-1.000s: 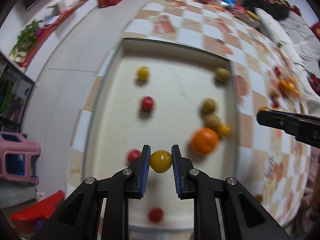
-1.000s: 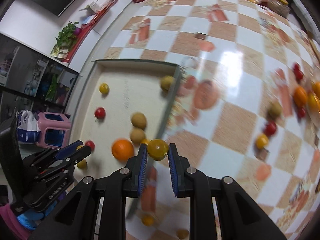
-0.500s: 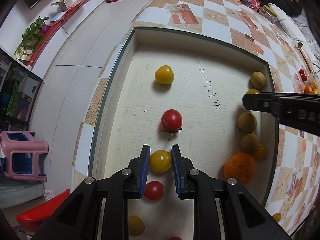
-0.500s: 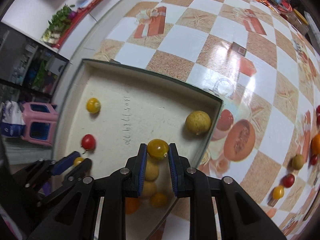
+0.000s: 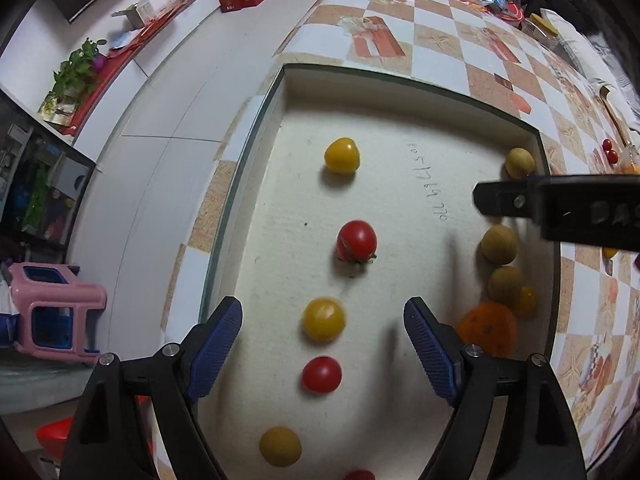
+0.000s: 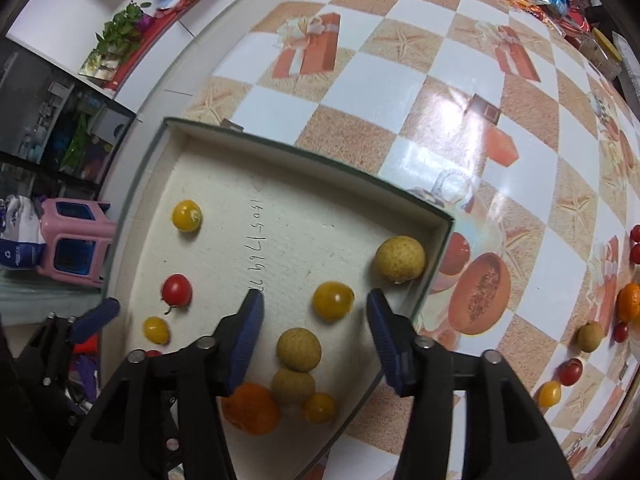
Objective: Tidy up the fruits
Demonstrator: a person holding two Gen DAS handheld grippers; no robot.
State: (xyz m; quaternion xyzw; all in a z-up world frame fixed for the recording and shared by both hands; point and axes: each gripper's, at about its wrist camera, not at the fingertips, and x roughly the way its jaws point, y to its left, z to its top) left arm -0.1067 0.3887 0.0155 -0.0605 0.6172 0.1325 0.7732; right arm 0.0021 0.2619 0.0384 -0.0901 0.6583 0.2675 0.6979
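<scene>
My left gripper [image 5: 322, 334] is opening over the shallow box [image 5: 400, 92], pads clear of the yellow tomato [image 5: 323, 319] lying between them on the near left of its floor. My right gripper [image 6: 316, 316] is opening too; its yellow tomato [image 6: 333, 301] rests free near the far right corner.

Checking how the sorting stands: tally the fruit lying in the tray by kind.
Yellow tomatoes: 5
Red tomatoes: 3, one cut off at the frame's edge
Longans: 3
Orange: 1
Total in the tray: 12
</scene>
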